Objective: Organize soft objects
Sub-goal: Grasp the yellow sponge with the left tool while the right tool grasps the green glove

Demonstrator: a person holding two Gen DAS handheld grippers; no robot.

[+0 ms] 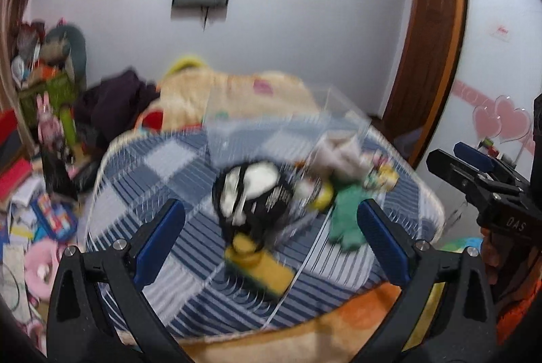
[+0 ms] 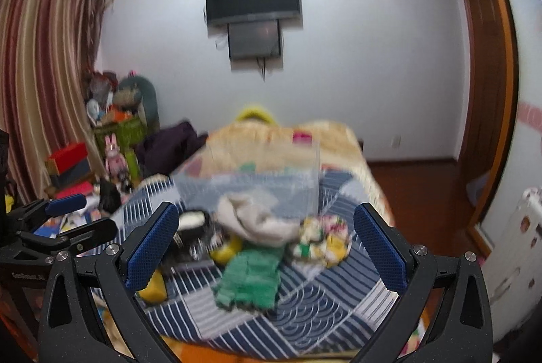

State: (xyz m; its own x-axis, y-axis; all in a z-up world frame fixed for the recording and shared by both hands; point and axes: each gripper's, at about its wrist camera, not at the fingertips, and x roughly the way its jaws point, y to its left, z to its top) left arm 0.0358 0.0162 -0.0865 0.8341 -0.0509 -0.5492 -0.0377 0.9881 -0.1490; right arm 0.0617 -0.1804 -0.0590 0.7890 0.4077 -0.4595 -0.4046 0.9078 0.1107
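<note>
Both views are pretty smeared, so take the details loosely. All the soft stuff sits in a heap on the blue and white striped cloth (image 1: 162, 166) spread over the bed.

Going left to right in the left wrist view: the left gripper (image 1: 271, 239) has its jaws spread wide with nothing between the pads. Right in that gap, a bit ahead of the fingertips, lies the black and white plush (image 1: 252, 193) with its yellow feet (image 1: 259, 264) pointing back toward the camera. Just to its right is the green plush (image 1: 345, 217), nearly touching the gripper's right pad in the picture. Behind that sits a beige bundle (image 1: 338, 156), then a small multicoloured toy (image 1: 381, 175). A clear plastic box (image 1: 284, 122) stands behind the pile.

In the right wrist view, the right gripper (image 2: 266, 248) is also wide open and holding nothing. The green plush (image 2: 250, 275) lies dead centre between its fingers, the beige bundle (image 2: 257, 217) just beyond it, the black and white plush (image 2: 194, 227) over by the left finger, and the multicoloured toy (image 2: 321, 237) toward the right finger.
</note>
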